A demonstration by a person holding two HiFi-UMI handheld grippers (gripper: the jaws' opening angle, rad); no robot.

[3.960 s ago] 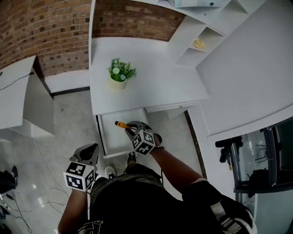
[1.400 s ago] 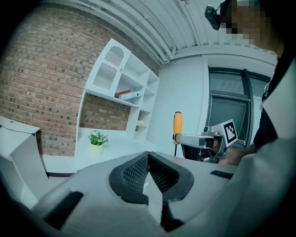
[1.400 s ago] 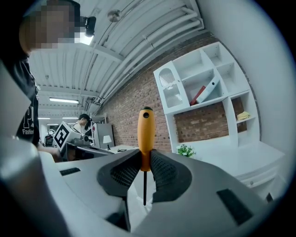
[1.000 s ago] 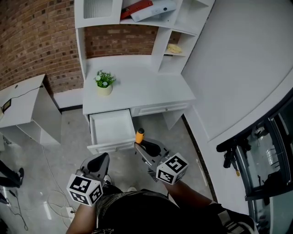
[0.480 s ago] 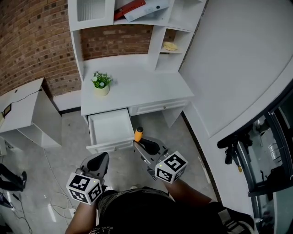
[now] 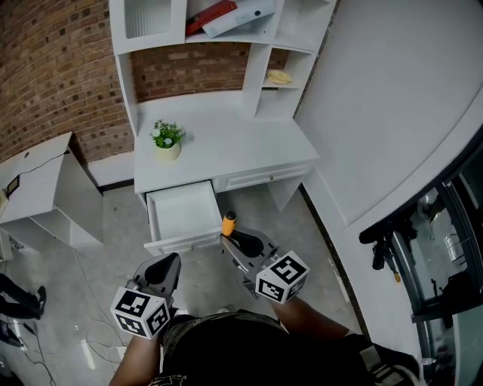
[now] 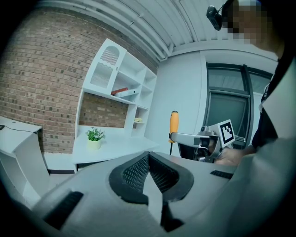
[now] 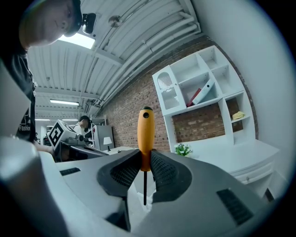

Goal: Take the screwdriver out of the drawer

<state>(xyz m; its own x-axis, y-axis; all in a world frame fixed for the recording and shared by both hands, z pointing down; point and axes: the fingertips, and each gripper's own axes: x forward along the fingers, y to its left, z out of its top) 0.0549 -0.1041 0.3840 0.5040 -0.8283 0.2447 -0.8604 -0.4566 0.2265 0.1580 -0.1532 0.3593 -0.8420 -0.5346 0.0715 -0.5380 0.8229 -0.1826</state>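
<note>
right gripper view: the orange-handled screwdriver (image 8: 144,132) is seen pinched upright at the base of its handle between the jaws of the right gripper (image 8: 145,162), outside the open drawer (image 6: 185,212) of the white desk (image 6: 226,147), while the left gripper (image 7: 148,163) is seen pressed together on nothing.

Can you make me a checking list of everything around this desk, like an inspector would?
Surface: white desk; its drawer is pulled open, nothing seen inside.
Job's things: screwdriver with an orange handle, out of the drawer, handle up.
Clutter: potted plant on the desk; red folder on the shelves above.
Grippers: right gripper shut on the screwdriver; left gripper shut, holding nothing.
Cables: thin white cable loose on the floor.
Surroundings: brick wall behind the desk.
</note>
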